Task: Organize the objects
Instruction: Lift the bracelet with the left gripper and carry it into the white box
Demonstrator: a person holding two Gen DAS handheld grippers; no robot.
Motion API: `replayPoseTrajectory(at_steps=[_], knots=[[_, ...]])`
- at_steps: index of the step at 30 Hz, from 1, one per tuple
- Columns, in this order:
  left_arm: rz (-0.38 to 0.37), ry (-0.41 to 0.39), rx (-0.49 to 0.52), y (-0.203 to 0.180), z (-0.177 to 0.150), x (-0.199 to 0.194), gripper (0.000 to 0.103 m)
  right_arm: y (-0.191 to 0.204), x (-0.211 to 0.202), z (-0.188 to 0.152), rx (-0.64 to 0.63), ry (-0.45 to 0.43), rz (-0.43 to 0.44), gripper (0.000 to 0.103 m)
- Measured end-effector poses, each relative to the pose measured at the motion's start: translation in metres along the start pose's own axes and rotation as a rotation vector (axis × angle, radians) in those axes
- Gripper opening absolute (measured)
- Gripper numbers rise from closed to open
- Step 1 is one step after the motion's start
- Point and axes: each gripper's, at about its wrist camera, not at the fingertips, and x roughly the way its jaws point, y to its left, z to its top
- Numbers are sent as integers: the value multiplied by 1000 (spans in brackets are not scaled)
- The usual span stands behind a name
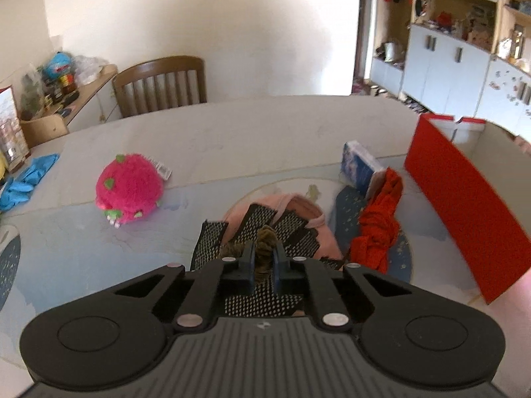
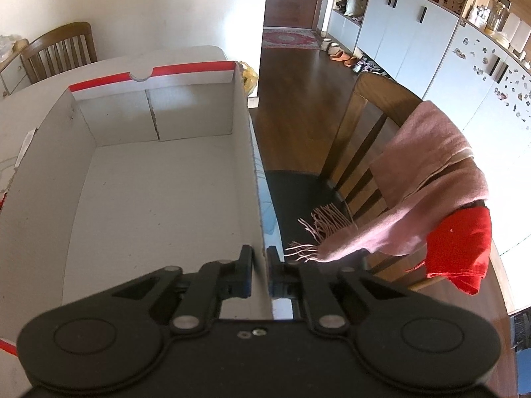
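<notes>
While the left gripper is pinching a brownish knit bit of a black dotted glove between nearly closed jaws, the glove is hanging over a pink garment on the surface. Nearby are lying a pink plush toy, a red cloth, a blue-white pack & a blue cloth. The right gripper is clamping the right wall of the white cardboard box, jaws pressed on either side. A pink scarf is draping over a chair beside it.
</notes>
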Motion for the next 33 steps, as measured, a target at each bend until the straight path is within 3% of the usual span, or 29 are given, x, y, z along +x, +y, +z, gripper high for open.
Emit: replayPoseTrajectory(at_steps=[14, 20, 33], knots=[[-211, -34, 70, -22, 43, -23, 9, 1, -4, -2, 6, 1, 21, 4], [-234, -78, 118, -60, 62, -25, 9, -2, -4, -2, 12, 20, 70, 1], [-347, -41, 177, -162, 91, -12, 9, -1, -5, -4, -28, 44, 122, 3]])
